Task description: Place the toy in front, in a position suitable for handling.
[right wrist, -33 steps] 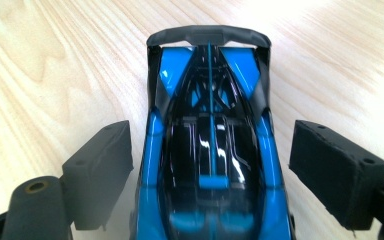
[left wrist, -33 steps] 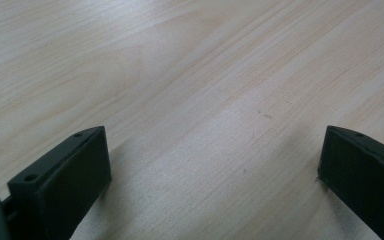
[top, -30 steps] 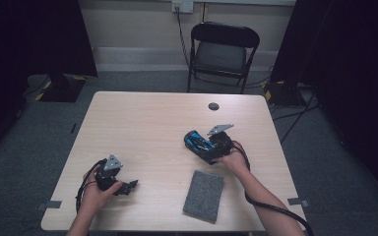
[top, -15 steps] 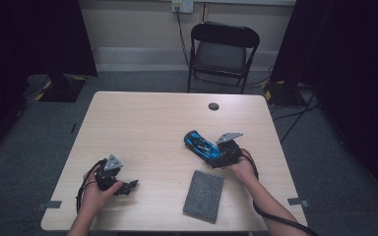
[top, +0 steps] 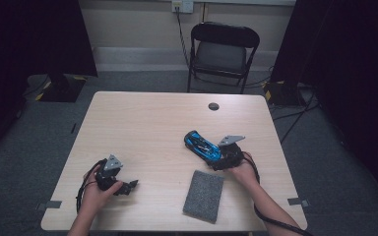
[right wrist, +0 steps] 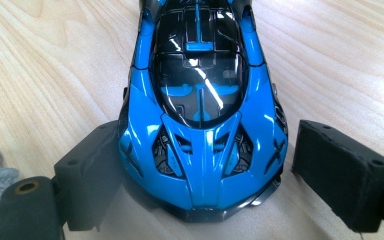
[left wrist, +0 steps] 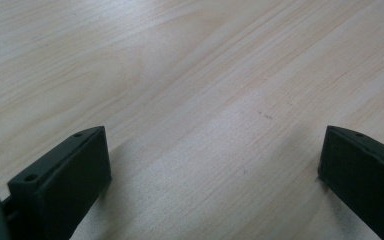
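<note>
Two grippers on the wooden table [top: 152,128] here. Right gripper [top: 225,156] sits at the right side with its jaws spread around the nose of a blue toy car [right wrist: 202,100]; left jaw looks like it's touching the body, right jaw has a small gap, so not clamped. Grey sponge [top: 204,195] lies just beside, nearer the person. Left gripper [top: 128,187] rests wide open, nothing between its jaws, near the front-left corner.
</note>
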Action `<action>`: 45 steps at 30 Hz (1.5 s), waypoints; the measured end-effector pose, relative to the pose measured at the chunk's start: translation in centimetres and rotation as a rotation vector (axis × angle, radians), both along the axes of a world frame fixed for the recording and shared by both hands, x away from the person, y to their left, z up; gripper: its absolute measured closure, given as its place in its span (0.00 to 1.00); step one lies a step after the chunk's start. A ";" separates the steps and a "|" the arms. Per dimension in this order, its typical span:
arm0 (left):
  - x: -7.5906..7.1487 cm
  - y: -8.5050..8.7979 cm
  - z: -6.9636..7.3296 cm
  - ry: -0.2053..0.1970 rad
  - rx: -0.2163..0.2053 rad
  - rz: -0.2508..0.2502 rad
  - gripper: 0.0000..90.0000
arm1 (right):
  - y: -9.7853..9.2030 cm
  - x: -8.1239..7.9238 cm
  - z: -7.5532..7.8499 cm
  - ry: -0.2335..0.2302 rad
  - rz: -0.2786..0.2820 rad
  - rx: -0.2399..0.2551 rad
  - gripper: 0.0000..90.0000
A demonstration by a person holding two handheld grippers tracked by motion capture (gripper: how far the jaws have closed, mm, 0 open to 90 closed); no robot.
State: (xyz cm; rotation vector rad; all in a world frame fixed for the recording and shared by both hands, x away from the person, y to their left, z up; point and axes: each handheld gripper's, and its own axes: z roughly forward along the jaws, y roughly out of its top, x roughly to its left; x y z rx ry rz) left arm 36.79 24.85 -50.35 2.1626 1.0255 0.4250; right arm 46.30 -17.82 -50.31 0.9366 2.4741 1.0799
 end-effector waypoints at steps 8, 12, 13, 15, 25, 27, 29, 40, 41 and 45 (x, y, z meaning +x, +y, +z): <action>0.0 0.0 0.0 0.000 0.000 0.000 0.00 | 0.0 -0.2 0.1 -0.013 0.030 0.013 0.27; 0.0 0.0 0.0 0.000 0.000 0.001 0.00 | 0.0 -0.3 0.1 -0.012 0.023 0.016 0.27; 0.0 0.0 0.0 0.001 0.000 0.004 0.00 | 0.0 -0.3 0.1 -0.011 0.024 0.017 0.27; 0.0 0.0 0.0 0.001 0.001 0.007 0.00 | 0.0 -0.3 0.1 -0.011 0.024 0.017 0.27; -0.2 -0.3 0.2 -0.015 -0.024 0.027 0.09 | 0.0 -0.3 0.1 -0.010 0.022 0.017 0.27; -0.3 -0.6 0.4 -0.016 -0.029 0.010 0.25 | 0.0 -0.3 0.1 -0.010 0.022 0.017 0.27; -0.4 -1.1 0.4 -0.005 -0.032 0.004 0.22 | 0.0 -0.3 0.1 -0.010 0.022 0.017 0.27; -1.1 -5.2 2.0 0.007 -0.069 -0.121 0.22 | 0.0 -0.3 0.1 -0.010 0.022 0.016 0.27; -1.2 -5.7 2.1 0.011 -0.066 -0.139 0.22 | 0.0 -0.3 0.1 -0.011 0.022 0.016 0.27; -1.6 -7.5 2.5 0.020 -0.101 -0.166 0.22 | 0.0 -0.3 0.1 -0.011 0.020 0.017 0.27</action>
